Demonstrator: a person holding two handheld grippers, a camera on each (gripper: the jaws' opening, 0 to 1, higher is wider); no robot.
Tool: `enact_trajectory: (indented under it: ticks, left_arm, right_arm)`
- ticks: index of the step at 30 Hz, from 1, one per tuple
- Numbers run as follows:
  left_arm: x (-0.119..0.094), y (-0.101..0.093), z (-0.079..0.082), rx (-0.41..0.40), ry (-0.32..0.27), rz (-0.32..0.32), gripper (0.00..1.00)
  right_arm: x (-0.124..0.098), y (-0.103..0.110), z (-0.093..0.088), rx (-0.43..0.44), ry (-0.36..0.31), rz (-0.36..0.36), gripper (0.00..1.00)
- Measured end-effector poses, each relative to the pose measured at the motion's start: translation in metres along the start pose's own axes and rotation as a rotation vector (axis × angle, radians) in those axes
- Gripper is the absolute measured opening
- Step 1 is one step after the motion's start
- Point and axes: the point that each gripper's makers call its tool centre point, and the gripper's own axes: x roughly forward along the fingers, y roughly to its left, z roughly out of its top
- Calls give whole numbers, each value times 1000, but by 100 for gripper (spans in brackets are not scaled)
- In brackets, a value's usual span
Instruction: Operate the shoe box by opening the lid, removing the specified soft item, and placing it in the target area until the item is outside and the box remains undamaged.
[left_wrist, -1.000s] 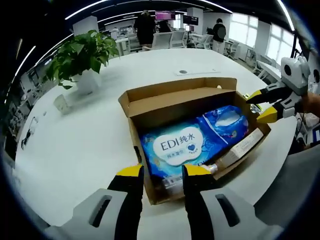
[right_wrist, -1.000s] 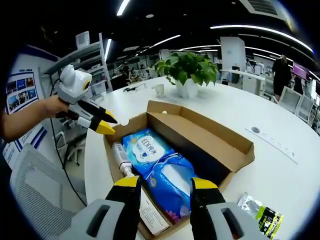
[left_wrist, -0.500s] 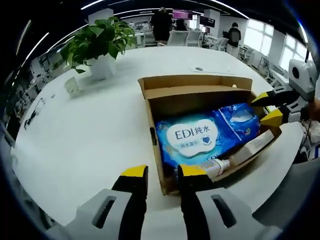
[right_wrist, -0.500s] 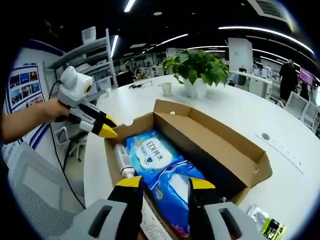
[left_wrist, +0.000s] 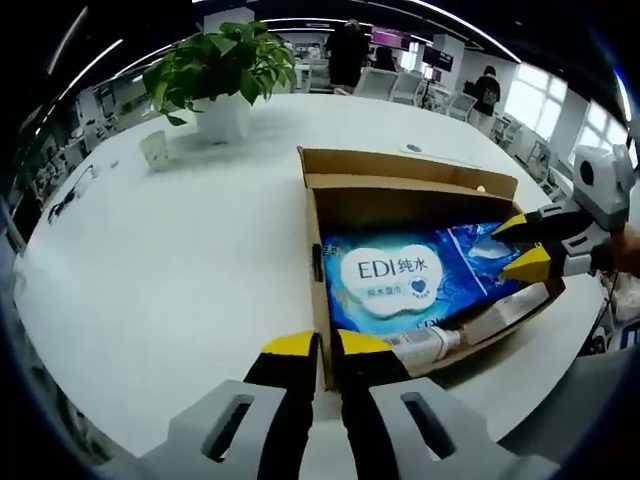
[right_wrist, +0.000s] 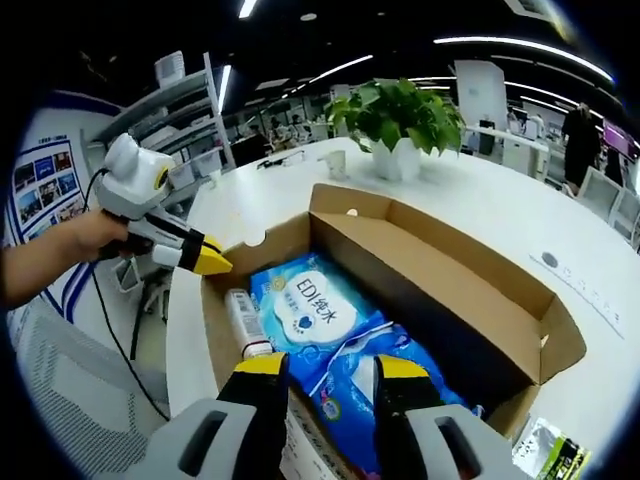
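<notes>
The brown cardboard shoe box (left_wrist: 400, 170) lies on the white table with its lid folded back. Inside are a blue EDI wipes pack (left_wrist: 395, 275), a second blue soft pack (left_wrist: 480, 250), a white tube (left_wrist: 430, 340) and a flat beige carton (left_wrist: 500, 305). My left gripper (left_wrist: 327, 345) has its jaws drawn together on the box's near side wall; in the right gripper view, the left gripper (right_wrist: 210, 263) sits at that wall's edge. My right gripper (right_wrist: 330, 367) stands open just above the second blue pack (right_wrist: 370, 370), next to the EDI pack (right_wrist: 310, 305). In the left gripper view the right gripper (left_wrist: 520, 245) hovers over the box's right end.
A potted plant (left_wrist: 215, 65) and a small white cup (left_wrist: 155, 150) stand on the far side of the round table (left_wrist: 150, 280). A green and black packet (right_wrist: 550, 455) lies beside the box. A person's hand (right_wrist: 60, 250) holds the left gripper. Office desks and people are far behind.
My left gripper's jaws went from wide apart to nearly together on the box's side wall. The right gripper came lower and closer over the blue packs. Both views shifted.
</notes>
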Motion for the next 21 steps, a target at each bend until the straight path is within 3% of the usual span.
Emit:
enact_trajectory:
  ticks: [7,21]
  left_arm:
    - [0,1,0,-39,3,2,4]
    - [-1,1,0,-63,12,-3,4]
  right_arm:
    - [12,2,2,14,2,3,25]
    - [40,0,-8,18,94,11,24]
